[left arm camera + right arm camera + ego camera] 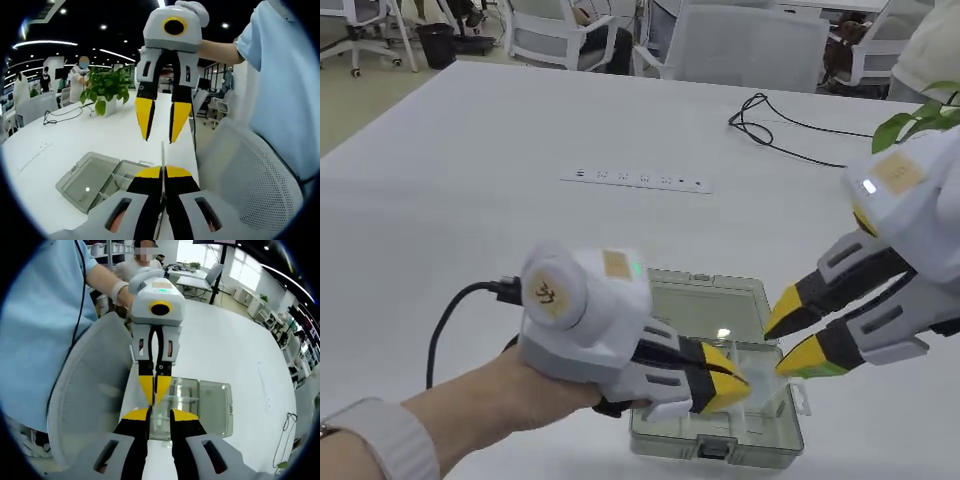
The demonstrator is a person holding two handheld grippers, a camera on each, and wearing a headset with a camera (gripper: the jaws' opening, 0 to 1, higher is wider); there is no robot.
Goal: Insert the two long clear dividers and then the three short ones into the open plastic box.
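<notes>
White office chairs [555, 35] at upper left on pale floor [360, 100]. Mid-frame, broad white table [500, 150] with power strip [635, 180]; looped black cable [770, 125] upper right. Lit by ceiling strip lights [45, 44].

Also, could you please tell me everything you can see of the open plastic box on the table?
The plastic box is clear with a grey-green tint, rectangular with rounded corners. It rests on the white table, its hinged lid swung open and lying flat on the far side. A dark latch sits on the near wall. Thin clear partitions seem to stand inside; how many is unclear. The left gripper, shut on a clear divider, hovers over the base and hides part of it.
</notes>
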